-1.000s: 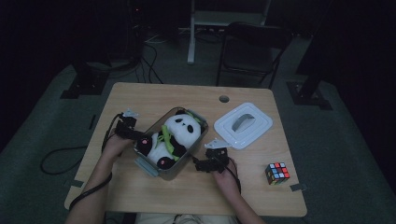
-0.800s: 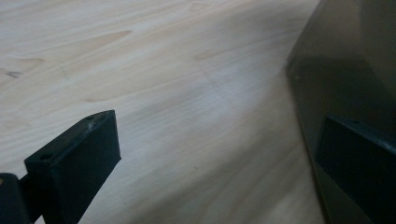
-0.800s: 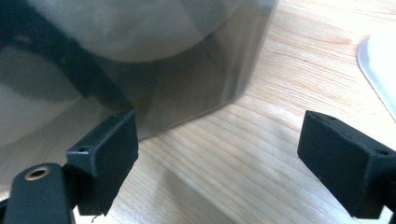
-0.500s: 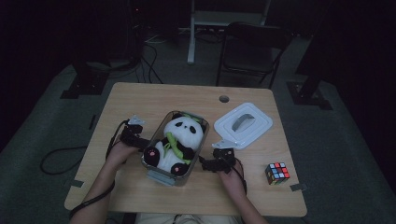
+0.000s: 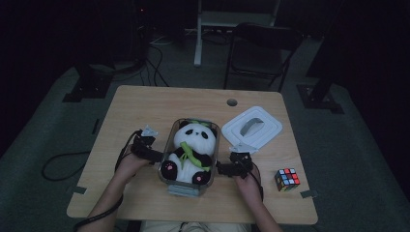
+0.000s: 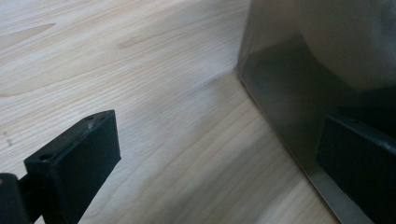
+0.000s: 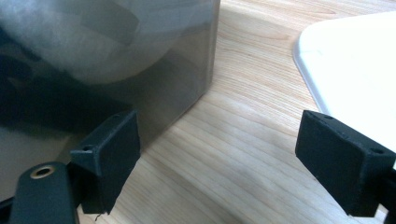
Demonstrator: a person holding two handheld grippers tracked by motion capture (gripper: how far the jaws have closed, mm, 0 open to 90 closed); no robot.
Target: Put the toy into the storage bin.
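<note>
Between both grippers on the bench sits the clear box [image 5: 189,153], long axis running away from the person. Left gripper [image 5: 153,155] and right gripper [image 5: 223,168] flank its long walls, equally near. Jaws wide, holding nothing.

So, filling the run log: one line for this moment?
left gripper: open | right gripper: open | both beside clear box | panda inside | lid off

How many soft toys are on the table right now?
1. The panda toy sits inside the clear box at the middle of the table, between the left gripper and the right gripper. None other shows.
</note>
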